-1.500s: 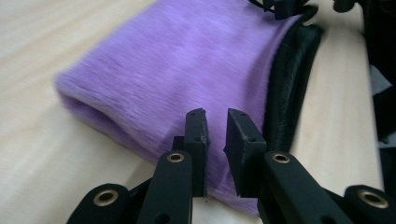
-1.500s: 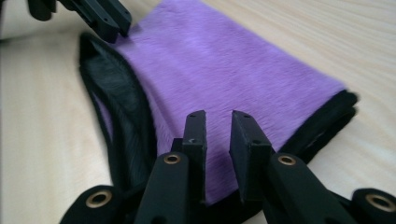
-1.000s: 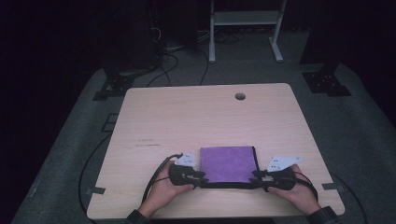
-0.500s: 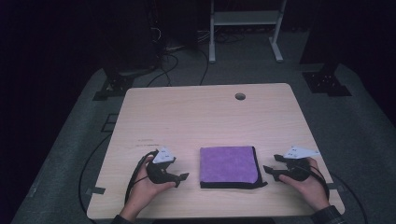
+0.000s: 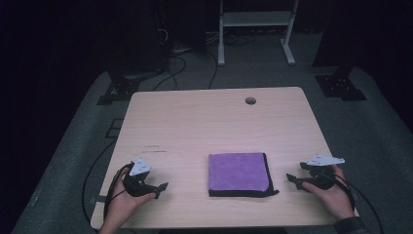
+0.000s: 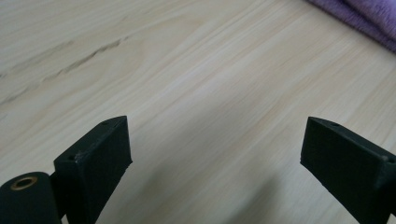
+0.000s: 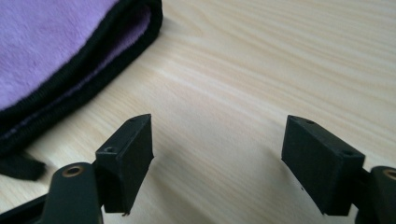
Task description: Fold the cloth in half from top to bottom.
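Wood table (image 5: 195, 126), folded purple cloth (image 5: 238, 171) flat near front edge, left gripper (image 5: 158, 190) and right gripper (image 5: 294, 181) well apart on either side, jaws just opened wide, nothing between.

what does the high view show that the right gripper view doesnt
High view alone: the whole folded purple cloth lying flat, the left gripper open and apart from it, the person's hands, the round hole at the table's far edge, the floor and cables.

Right gripper view alone: the cloth's black-trimmed edge close up, with stacked folded layers, and its own fingers standing apart over bare wood.

Both: the cloth, the pale wooden table, and the right gripper, open, beside the cloth without touching it.
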